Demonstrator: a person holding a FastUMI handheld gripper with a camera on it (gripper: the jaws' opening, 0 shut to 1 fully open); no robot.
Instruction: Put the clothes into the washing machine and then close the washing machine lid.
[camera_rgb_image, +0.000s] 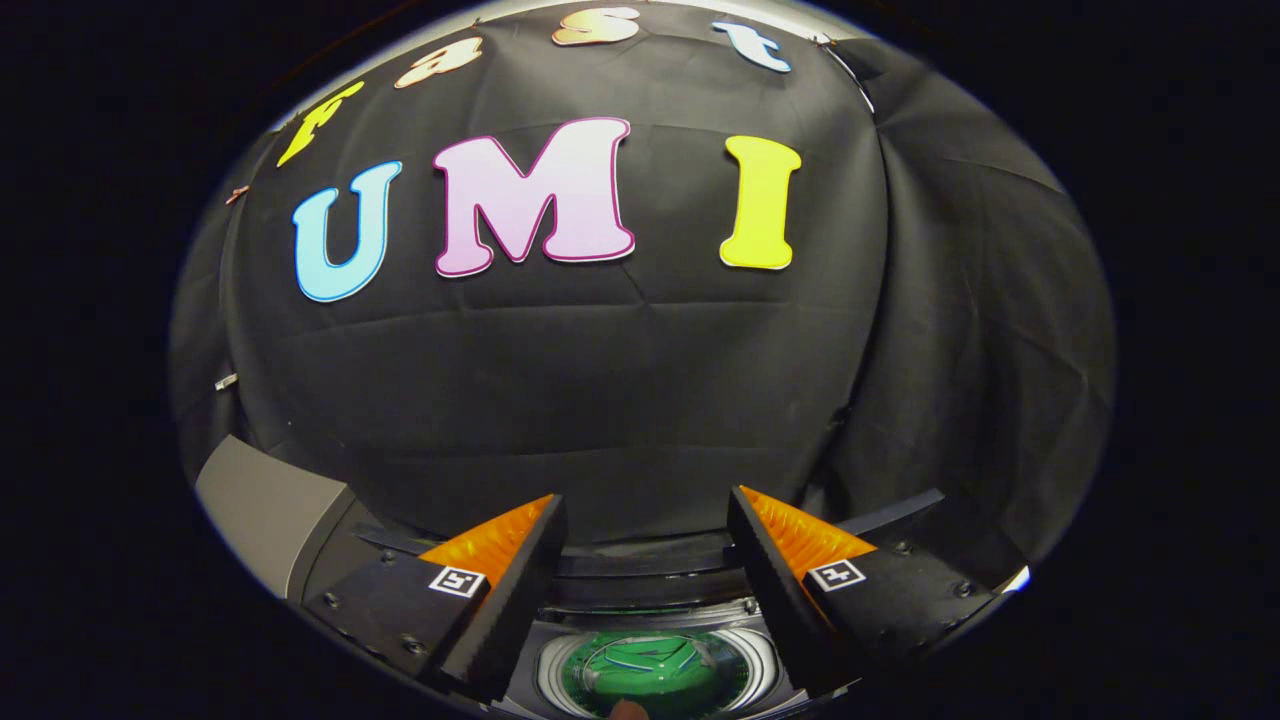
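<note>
The jaws (645, 560) stood wide apart, holding nothing, above the washing machine (655, 672), whose green clothes (650, 678) looked soft and light; any bunched fold would do.

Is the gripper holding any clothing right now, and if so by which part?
Nothing is held. The gripper is open, fingers apart with empty space between them, above the washing machine drum.

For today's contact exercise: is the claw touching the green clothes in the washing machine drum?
Apart. In the gripper view the claw is open with nothing between its fingers; the green clothes lie down in the washing machine drum, below and between them.
</note>
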